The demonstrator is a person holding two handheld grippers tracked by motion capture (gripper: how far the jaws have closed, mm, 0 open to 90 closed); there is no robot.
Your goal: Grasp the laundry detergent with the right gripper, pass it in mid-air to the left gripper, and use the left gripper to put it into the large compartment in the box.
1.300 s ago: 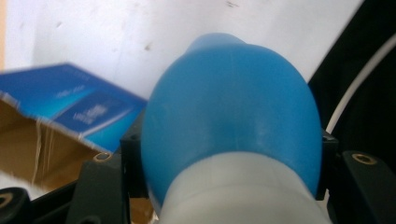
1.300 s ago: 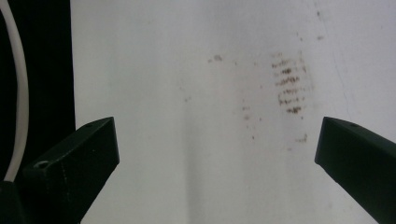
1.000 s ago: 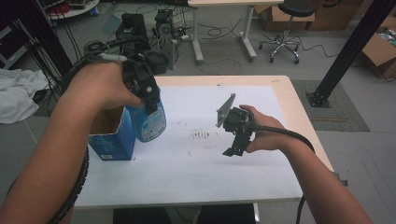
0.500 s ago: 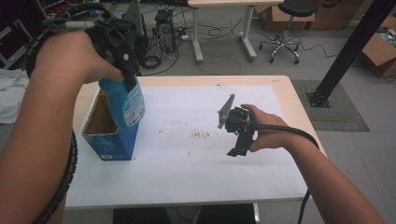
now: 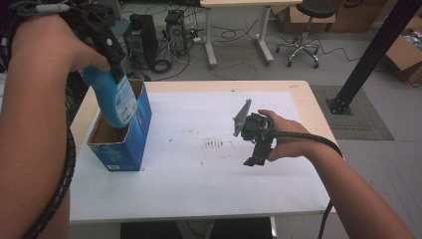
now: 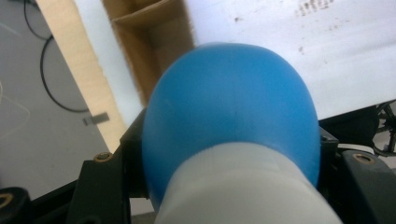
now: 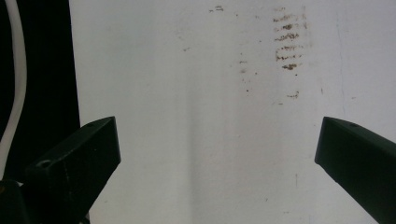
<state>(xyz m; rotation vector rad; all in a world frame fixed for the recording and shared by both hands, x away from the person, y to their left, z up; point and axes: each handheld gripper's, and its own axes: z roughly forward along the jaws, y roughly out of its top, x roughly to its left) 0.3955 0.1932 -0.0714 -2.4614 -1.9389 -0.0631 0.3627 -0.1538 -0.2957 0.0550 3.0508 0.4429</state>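
Left gripper (image 5: 117, 67) clamps a blue bottle (image 5: 117, 102) over the open box (image 5: 124, 144) at the bench's left edge, right gripper (image 5: 255, 149) idle, agape; a tilted descent could snag the box rim.

Bench (image 5: 303, 94): wooden top under a white sheet (image 5: 199, 184), brown smudges (image 5: 214, 144) at centre. Behind the bench: computer towers (image 5: 142, 40), loose cables (image 5: 234, 35), wheeled stool (image 5: 303, 30). Right of the bench: black post (image 5: 370, 55), cardboard boxes (image 5: 405, 50).
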